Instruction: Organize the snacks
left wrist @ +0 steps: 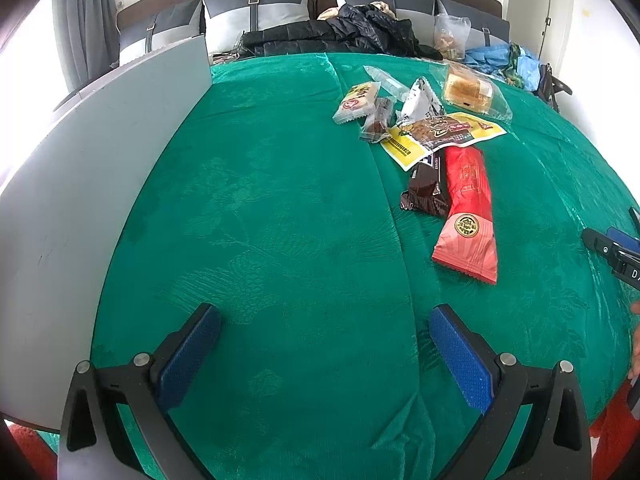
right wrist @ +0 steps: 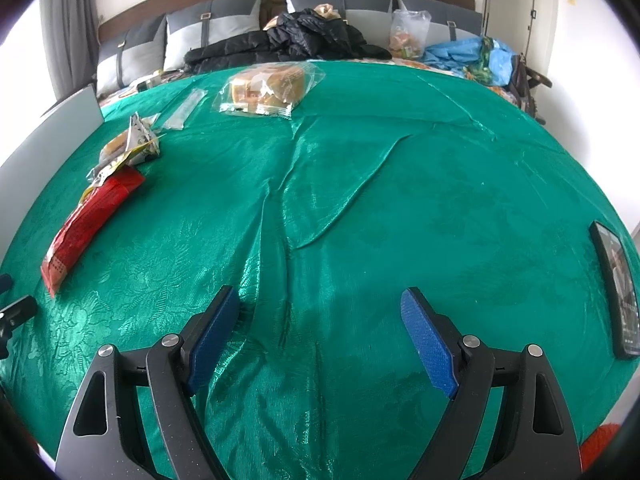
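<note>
Several snack packets lie in a loose pile on the green cloth [left wrist: 280, 220]. A long red packet [left wrist: 468, 216] is nearest, with a dark brown packet [left wrist: 426, 190] beside it and a yellow packet [left wrist: 440, 134] behind. A clear bag of bread [left wrist: 472, 90] lies at the back; it also shows in the right wrist view [right wrist: 268, 88], as does the red packet [right wrist: 90, 216]. My left gripper [left wrist: 324, 320] is open and empty, low over bare cloth, left of the pile. My right gripper [right wrist: 320, 304] is open and empty over wrinkled cloth.
A grey flat board or box wall [left wrist: 80, 184] stands along the cloth's left edge. A dark phone [right wrist: 616, 292] lies at the right edge. A black jacket [right wrist: 288, 44], pillows and plastic bags sit behind the cloth.
</note>
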`<move>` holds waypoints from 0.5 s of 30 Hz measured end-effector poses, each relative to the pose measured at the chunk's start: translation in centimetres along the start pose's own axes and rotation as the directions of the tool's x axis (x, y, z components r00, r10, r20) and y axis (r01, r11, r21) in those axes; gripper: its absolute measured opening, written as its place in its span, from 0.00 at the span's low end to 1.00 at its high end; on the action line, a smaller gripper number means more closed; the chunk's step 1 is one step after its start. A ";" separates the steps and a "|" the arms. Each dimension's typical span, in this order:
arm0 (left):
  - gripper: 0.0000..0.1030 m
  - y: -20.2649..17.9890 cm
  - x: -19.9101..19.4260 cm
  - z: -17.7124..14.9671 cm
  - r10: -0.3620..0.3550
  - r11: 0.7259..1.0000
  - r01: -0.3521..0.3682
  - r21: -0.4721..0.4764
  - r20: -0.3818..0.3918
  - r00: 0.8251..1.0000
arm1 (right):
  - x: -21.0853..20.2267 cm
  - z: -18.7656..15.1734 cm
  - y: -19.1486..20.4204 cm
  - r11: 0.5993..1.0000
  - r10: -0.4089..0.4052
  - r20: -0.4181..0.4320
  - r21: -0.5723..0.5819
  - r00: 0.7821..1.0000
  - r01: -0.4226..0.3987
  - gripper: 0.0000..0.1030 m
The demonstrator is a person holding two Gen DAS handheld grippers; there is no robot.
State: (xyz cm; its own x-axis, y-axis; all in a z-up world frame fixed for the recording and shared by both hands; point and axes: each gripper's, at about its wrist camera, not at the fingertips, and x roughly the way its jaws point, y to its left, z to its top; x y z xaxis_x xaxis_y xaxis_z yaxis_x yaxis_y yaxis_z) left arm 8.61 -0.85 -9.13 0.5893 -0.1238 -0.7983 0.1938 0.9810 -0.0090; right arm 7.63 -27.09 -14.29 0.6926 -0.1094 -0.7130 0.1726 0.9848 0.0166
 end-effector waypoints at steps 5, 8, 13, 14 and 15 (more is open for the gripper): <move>1.00 0.0 0.0 -0.1 0.001 1.000 -0.001 -0.001 -0.001 1.000 | 0.1 0.2 0.2 1.000 0.001 -0.005 -0.002 1.000 -0.001 0.84; 1.00 0.0 -0.2 -0.4 0.005 1.000 -0.005 -0.002 0.012 1.000 | 0.0 0.2 0.2 1.000 0.003 -0.001 -0.001 1.000 -0.003 0.84; 1.00 0.1 -0.2 -0.4 0.000 1.000 0.000 0.001 0.012 1.000 | 0.1 0.2 0.3 1.000 0.004 -0.001 0.000 1.000 -0.004 0.84; 1.00 0.1 -0.2 -0.3 -0.001 1.000 0.001 0.002 0.012 1.000 | 0.1 0.2 0.3 1.000 0.004 -0.001 0.000 1.000 -0.004 0.84; 1.00 0.1 -0.2 -0.3 -0.001 1.000 0.001 0.002 0.012 1.000 | 0.1 0.2 0.3 1.000 0.005 -0.001 0.000 1.000 -0.005 0.84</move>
State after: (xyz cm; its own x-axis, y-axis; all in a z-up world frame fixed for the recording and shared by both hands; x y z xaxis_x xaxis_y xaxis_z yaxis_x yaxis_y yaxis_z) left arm 8.27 -0.65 -9.12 0.5986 -0.1266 -0.7910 0.1956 0.9806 -0.0089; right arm 7.92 -26.80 -14.22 0.6927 -0.1046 -0.7136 0.1693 0.9854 0.0199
